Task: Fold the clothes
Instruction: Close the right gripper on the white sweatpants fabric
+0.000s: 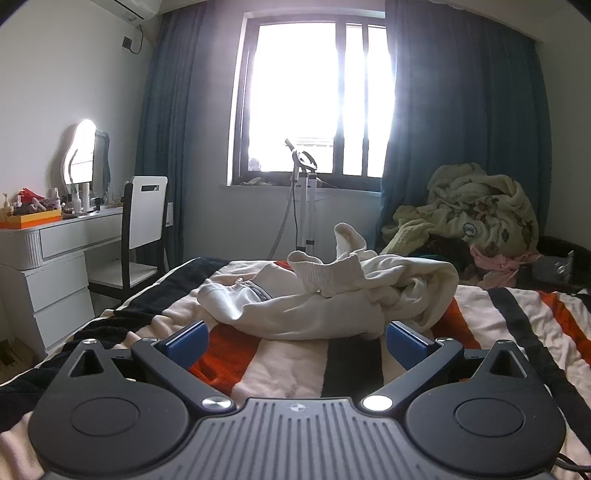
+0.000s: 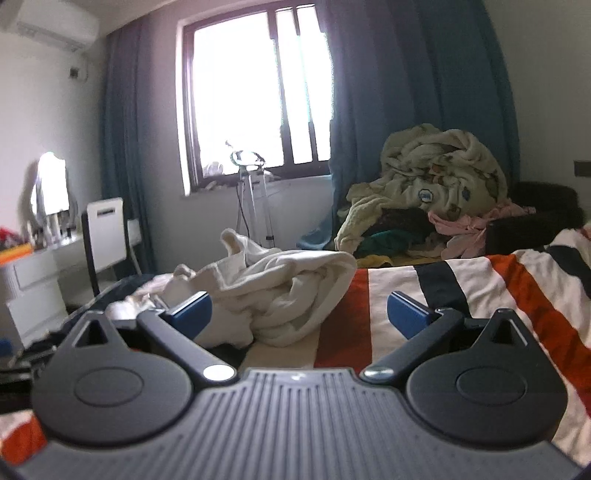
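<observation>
Currently, left gripper (image 1: 295, 341): jaws spread wide, released.
Right gripper (image 2: 299, 314): jaws released too.
Crumpled white cotton garment (image 1: 314, 295): just ahead of both, on the striped bed blanket (image 1: 288, 369).

window (image 1: 314, 99) — dark frame, blown-out daylight | curtains (image 1: 461, 110) — blue, drawn to both sides | walls — pale, air conditioner (image 1: 125, 7) high on the left | white dressing table (image 1: 62, 240) with mirror (image 1: 83, 151), cluttered top | white chair (image 1: 144, 221) beside it | bed cover (image 1: 517, 332) striped orange, black, cream
</observation>
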Demonstrator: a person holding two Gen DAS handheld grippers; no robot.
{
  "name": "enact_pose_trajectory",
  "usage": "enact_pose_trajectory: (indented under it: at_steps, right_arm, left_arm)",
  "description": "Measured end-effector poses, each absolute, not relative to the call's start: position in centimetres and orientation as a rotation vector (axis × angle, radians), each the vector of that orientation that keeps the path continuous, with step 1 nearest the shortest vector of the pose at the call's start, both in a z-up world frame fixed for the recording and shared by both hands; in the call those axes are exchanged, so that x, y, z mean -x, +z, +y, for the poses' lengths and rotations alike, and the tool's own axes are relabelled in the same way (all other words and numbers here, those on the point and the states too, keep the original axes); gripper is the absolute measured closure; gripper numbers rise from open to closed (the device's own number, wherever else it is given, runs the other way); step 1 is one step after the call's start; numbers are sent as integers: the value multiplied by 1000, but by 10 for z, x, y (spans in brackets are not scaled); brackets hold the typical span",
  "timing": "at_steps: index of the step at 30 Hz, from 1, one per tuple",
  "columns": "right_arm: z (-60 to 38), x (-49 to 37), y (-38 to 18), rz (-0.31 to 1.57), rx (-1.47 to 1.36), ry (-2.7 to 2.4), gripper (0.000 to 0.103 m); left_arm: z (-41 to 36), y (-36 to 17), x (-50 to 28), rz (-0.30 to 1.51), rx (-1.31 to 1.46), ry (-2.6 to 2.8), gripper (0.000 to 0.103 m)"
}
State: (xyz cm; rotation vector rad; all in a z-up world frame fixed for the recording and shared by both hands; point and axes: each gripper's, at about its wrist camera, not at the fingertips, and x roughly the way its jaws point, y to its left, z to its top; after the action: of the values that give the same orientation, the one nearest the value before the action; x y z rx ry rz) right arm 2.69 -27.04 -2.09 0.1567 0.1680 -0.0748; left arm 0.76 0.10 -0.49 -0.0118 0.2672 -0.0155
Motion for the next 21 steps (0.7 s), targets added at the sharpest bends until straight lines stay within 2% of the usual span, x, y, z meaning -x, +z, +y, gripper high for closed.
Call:
enact_pose_trajectory:
  at_steps: [6,13,16,18,21]
  right_arm:
    - [-273,-30,-10,143,-190,-56,0]
    - [-277,-81,9,167,-259,89,0]
    - [-274,-120,16,203,-242,116,1]
    - [-269,-159,19,259,-229,103,8]
    - [-266,-219,14,350,-287,159,10]
  left_arm:
    - [4,10,-15,249,21,-15,0]
    - [12,48,-76,217,57,19,0]
    - [22,39,-109,255,78,25,0]
    - [30,27,-127,291,99,28,0]
    - [45,2,-146,351,160,11,0]
